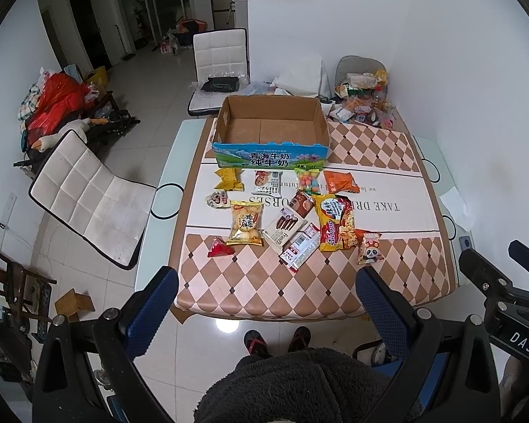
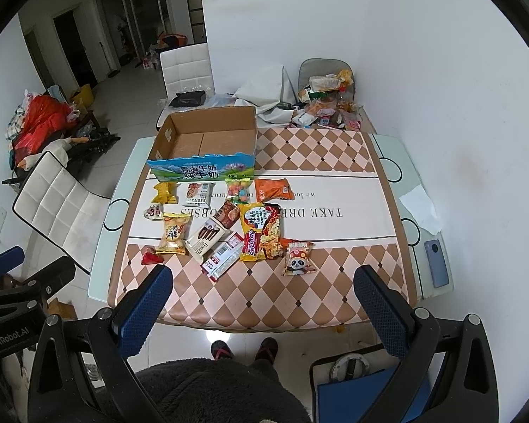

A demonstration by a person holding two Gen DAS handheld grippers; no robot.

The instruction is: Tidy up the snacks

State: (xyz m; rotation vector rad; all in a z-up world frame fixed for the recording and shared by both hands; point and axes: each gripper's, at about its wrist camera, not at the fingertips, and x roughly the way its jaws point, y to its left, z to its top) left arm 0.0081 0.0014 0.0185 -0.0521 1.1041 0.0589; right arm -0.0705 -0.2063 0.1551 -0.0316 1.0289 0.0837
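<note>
Beyond our spread fingertips, well apart from them, the snack packets (image 1: 285, 218) lie scattered on the chequered tablecloth (image 1: 250, 282). We hold the left gripper (image 1: 266, 287) and the right gripper (image 2: 264, 287) above the near table edge, both with blue pads wide apart and nothing between them. Past the packets stands an open cardboard box (image 1: 269, 130), its inside bare. Nearest our right fingers we note a panda packet (image 2: 298, 258); nearest our left fingers, a small red packet (image 1: 219, 247).
</note>
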